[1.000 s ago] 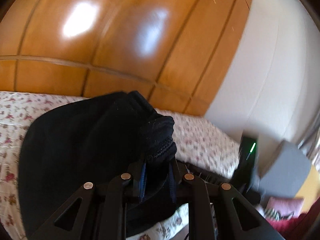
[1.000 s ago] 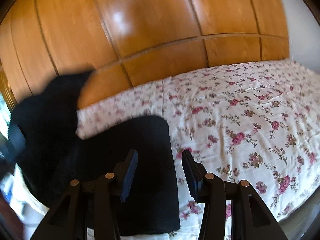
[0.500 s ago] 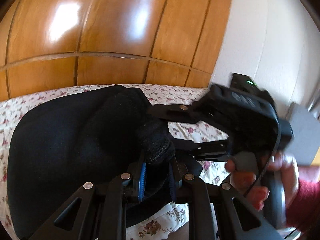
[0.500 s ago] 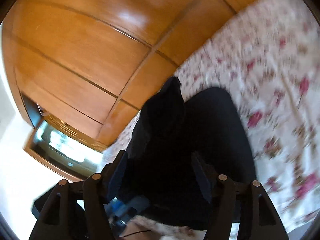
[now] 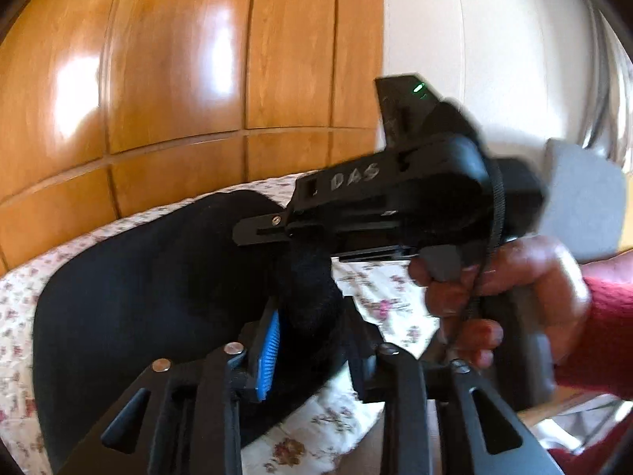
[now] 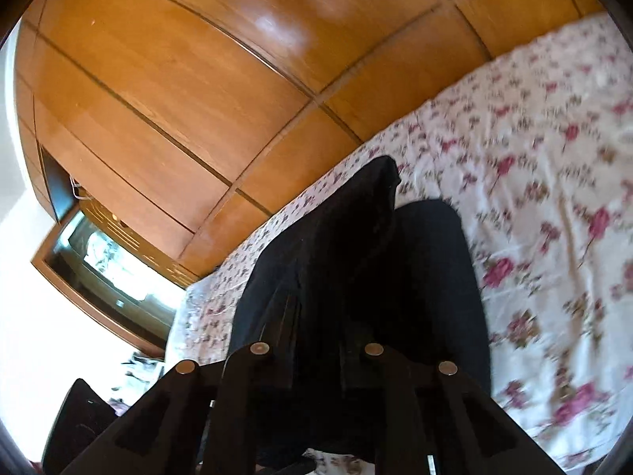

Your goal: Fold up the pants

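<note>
On the floral bedspread point(image 6: 554, 182), black pants point(image 5: 138, 297) lying bunched — my right gripper point(image 6: 316, 340), wide a moment ago, now closing onto them; left gripper point(image 5: 312, 340) opening, the waistband between its jaws.

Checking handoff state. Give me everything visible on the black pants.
The black pants look like soft, matte knit, lying partly folded on the floral bedspread. A bunched, ribbed edge sits between the fingers of the left gripper, which have just been opening. The right gripper has just been closing and is clamped on dark fabric; one fold peaks upward.
</note>
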Tool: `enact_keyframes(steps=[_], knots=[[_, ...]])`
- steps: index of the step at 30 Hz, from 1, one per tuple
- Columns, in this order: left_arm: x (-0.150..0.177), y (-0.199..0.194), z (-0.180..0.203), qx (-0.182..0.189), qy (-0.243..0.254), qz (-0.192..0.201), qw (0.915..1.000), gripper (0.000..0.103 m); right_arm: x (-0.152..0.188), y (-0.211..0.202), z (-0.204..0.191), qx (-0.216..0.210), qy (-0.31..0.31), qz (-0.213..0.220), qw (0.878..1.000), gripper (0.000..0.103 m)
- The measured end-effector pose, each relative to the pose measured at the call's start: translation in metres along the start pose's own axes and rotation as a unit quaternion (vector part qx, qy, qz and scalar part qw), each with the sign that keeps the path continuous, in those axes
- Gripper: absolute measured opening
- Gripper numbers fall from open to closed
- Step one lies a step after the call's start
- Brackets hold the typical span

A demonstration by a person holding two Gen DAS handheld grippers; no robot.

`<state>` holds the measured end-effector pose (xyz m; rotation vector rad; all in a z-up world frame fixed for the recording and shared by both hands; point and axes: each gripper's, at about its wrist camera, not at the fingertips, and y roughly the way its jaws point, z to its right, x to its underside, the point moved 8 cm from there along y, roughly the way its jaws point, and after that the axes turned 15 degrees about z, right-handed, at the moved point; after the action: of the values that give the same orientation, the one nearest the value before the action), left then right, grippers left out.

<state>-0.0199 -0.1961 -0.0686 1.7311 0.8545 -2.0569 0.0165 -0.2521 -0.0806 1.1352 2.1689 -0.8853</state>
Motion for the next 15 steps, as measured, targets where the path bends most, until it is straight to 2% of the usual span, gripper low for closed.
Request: enact_keyframes(steps=[1, 4, 7, 10, 13, 15], knots=[[-0.001, -0.004, 0.0, 0.01, -0.008, 0.006, 0.9999, 0.031, -0.001, 0.0, 0.007, 0.018, -0.012, 0.001, 1.0, 0.015], [-0.005, -0.012, -0.012, -0.006, -0.022, 0.018, 0.9996, 0.032, 0.007, 0.006, 0.035, 0.066, -0.007, -0.011, 0.998, 0.015], [-0.004, -0.016, -0.043, -0.047, -0.065, 0.014, 0.9967, 0.032, 0.017, 0.013, 0.05, 0.08, 0.009, -0.02, 0.997, 0.015], [0.006, -0.019, -0.092, -0.13, -0.118, -0.008, 0.9845, 0.032, 0.013, 0.012, 0.041, 0.082, -0.005, -0.017, 0.996, 0.015], [0.009, -0.028, -0.134, -0.18, -0.156, -0.01, 0.9711, 0.032, -0.001, 0.0, 0.027, 0.07, -0.021, 0.003, 0.997, 0.014], [0.008, -0.033, -0.151, -0.202, -0.16, -0.005, 0.9663, 0.032, -0.012, -0.007, 0.019, 0.073, -0.051, 0.019, 0.996, 0.014]])
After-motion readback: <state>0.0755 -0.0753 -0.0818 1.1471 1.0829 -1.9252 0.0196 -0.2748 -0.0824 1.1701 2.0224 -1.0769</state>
